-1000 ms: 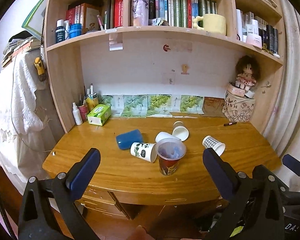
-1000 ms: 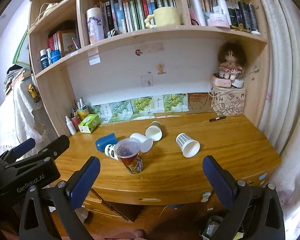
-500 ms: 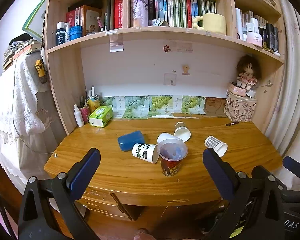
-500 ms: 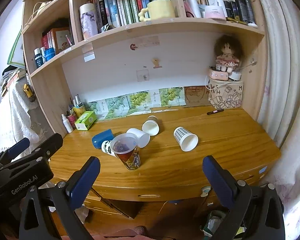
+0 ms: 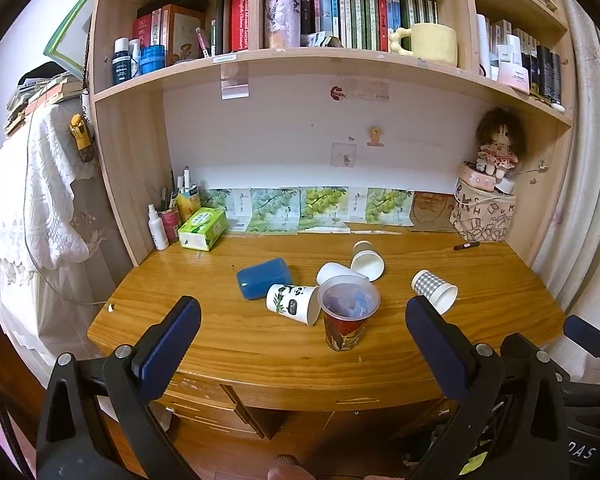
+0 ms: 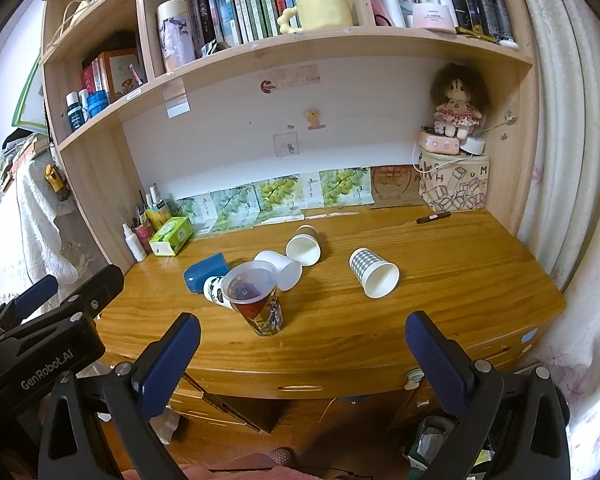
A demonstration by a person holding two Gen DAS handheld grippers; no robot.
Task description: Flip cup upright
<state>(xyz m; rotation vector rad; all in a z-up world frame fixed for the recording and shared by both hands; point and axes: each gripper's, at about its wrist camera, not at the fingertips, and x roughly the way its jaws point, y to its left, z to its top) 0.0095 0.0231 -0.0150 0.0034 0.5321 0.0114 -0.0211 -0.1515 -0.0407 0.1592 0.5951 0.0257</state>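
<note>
Both my left gripper (image 5: 302,332) and right gripper (image 6: 302,334) hang spread and empty, back from the desk (image 5: 220,336) edge. Over the last second I have pulled away and risen slightly. One clear plastic cup (image 5: 348,312) stands upright; the checked paper cup (image 6: 374,272), panda cup (image 5: 294,298) and two white cups (image 6: 302,246) lie on their sides, so flipping remains.
</note>
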